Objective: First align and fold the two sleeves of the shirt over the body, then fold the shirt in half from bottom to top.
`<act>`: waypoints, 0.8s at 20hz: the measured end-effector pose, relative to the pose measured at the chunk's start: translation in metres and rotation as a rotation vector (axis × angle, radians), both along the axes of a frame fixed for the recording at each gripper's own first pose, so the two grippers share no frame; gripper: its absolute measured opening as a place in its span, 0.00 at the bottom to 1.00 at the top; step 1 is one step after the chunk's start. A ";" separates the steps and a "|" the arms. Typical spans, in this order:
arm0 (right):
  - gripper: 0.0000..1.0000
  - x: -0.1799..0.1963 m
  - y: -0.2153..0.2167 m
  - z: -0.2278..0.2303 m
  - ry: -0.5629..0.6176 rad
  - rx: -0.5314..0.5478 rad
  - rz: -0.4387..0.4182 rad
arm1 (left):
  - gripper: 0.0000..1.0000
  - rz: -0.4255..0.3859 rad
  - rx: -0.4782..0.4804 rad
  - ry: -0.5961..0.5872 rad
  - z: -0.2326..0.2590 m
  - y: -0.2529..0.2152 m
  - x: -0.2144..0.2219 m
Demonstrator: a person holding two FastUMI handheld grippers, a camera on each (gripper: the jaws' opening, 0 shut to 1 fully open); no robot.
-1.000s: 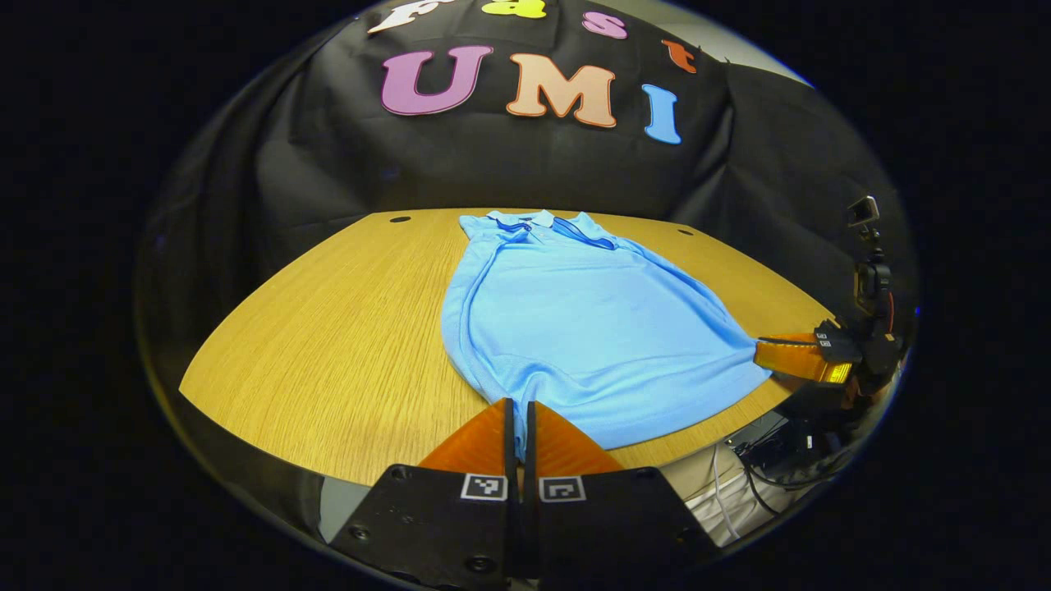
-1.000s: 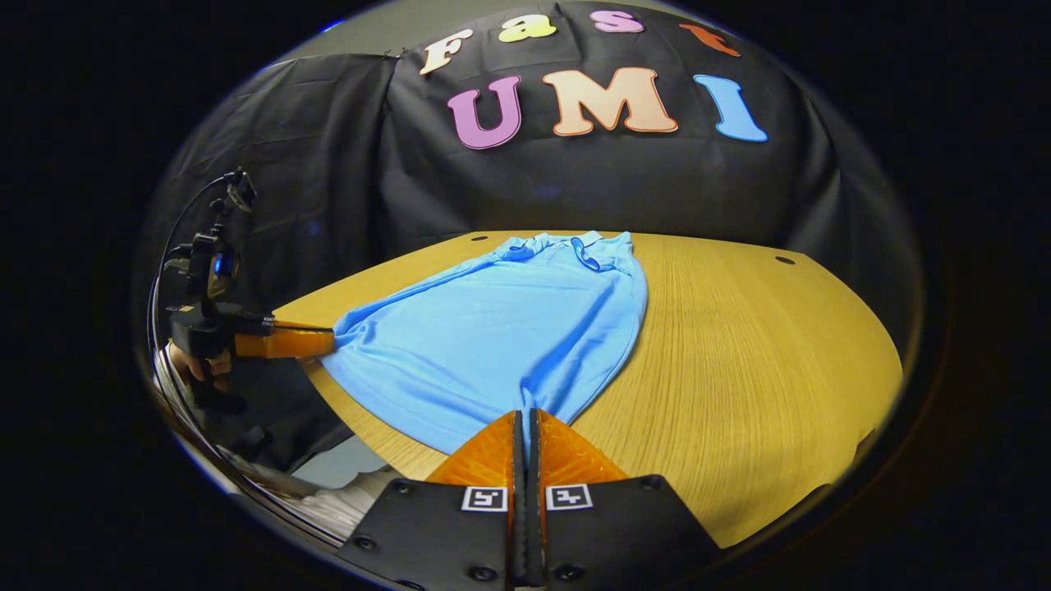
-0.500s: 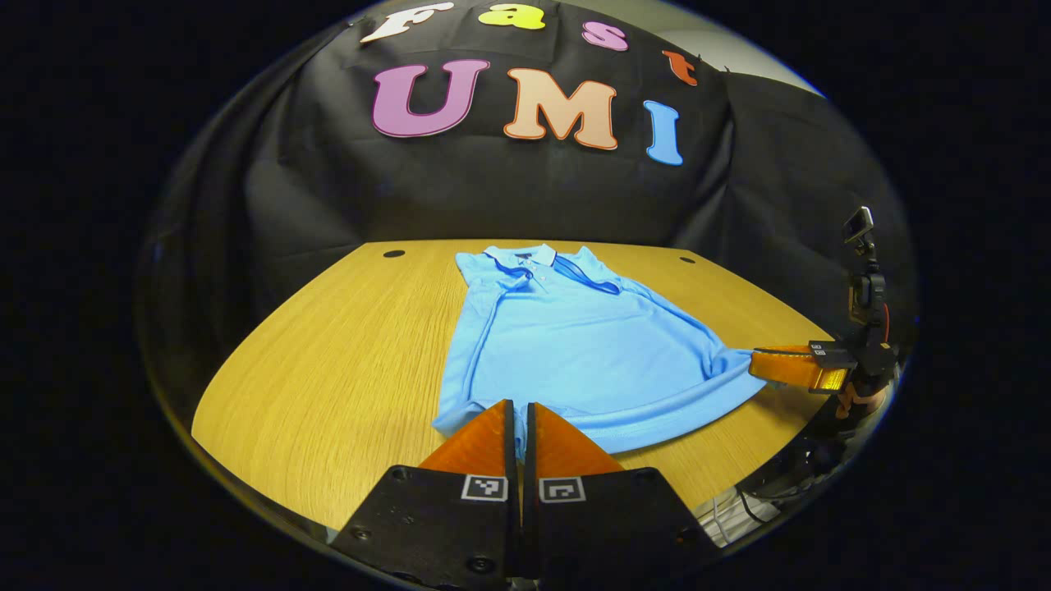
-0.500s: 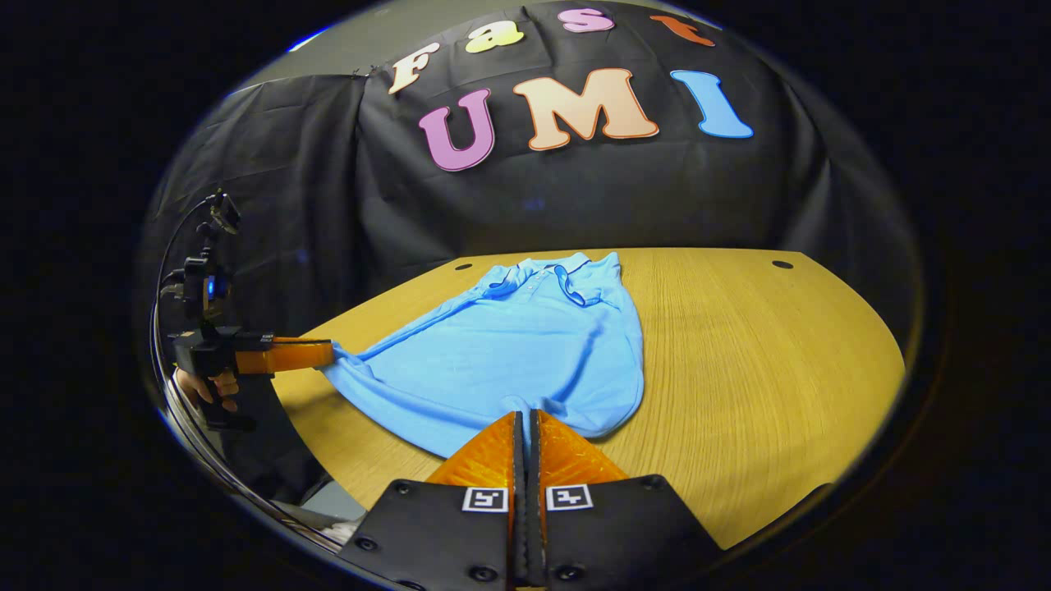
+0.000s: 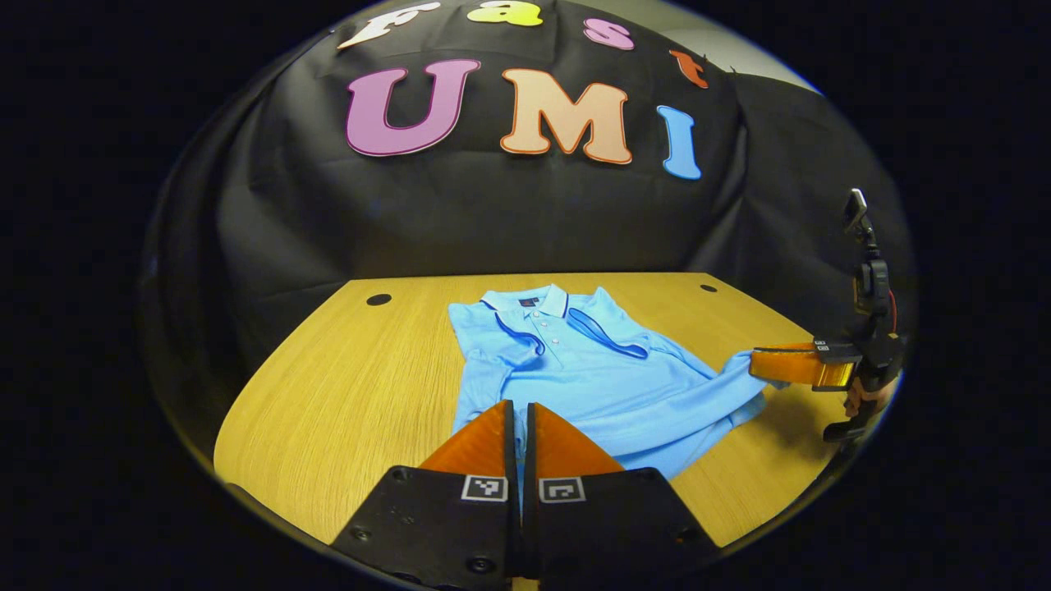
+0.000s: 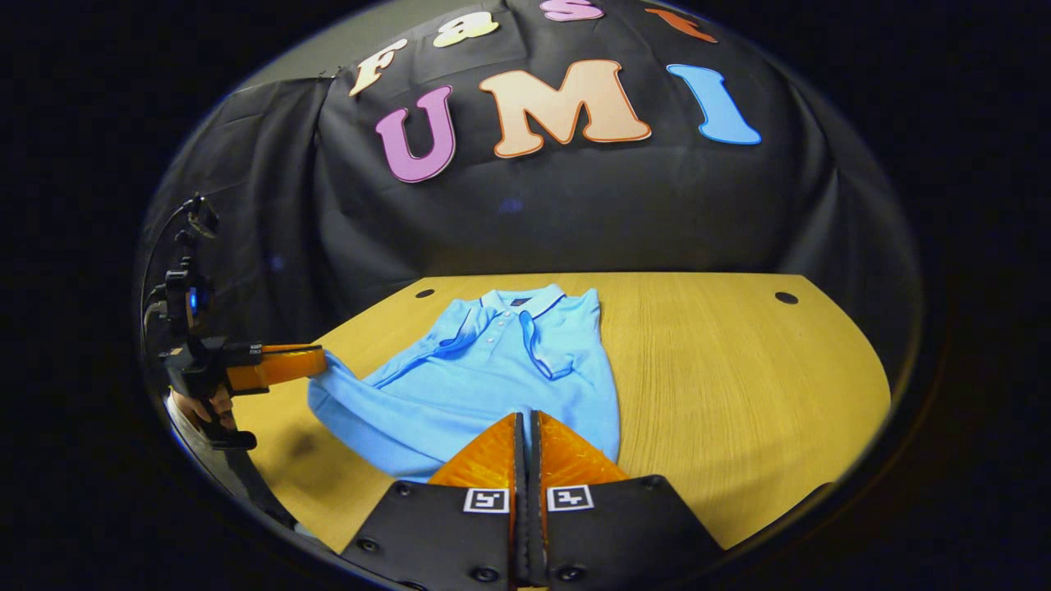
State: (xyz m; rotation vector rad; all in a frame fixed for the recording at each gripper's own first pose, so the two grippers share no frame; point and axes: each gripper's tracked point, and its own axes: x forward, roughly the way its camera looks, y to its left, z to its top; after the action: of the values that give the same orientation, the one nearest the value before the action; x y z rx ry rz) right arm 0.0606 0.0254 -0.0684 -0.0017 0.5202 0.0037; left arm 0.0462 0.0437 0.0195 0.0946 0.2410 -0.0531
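A light blue polo shirt (image 5: 591, 369) (image 6: 493, 369) lies on the wooden table (image 5: 345, 386) (image 6: 739, 369), collar (image 5: 534, 300) (image 6: 517, 297) at the far end, both sleeves laid over the chest. My left gripper (image 5: 519, 404) is shut on the shirt's hem at one bottom corner. My right gripper (image 6: 525, 414) is shut on the hem at the other corner. Each gripper shows from the side in the other's view, the left gripper (image 6: 320, 359) and the right gripper (image 5: 754, 361), with the hem raised off the table between them and the lower body sagging.
Two round holes (image 5: 378, 300) (image 5: 708, 288) sit near the table's far corners, close to the black cloth wall. A hand (image 6: 201, 406) holds the left gripper's handle; bare wood lies on both sides of the shirt.
Both grippers have carried the hem up and forward from the table's near edge toward the collar. The visible length of flat shirt has shrunk and the collar looks closer.
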 end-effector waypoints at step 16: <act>0.02 0.214 -0.043 -0.015 0.019 -0.051 -0.131 | 0.00 0.182 0.125 -0.076 0.041 0.061 0.190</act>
State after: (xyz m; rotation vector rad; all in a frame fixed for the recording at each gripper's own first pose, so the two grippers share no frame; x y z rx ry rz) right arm 0.2744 -0.0175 -0.0837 -0.0179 0.5383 -0.1377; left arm 0.2366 0.1043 0.0607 0.1982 0.1757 0.1464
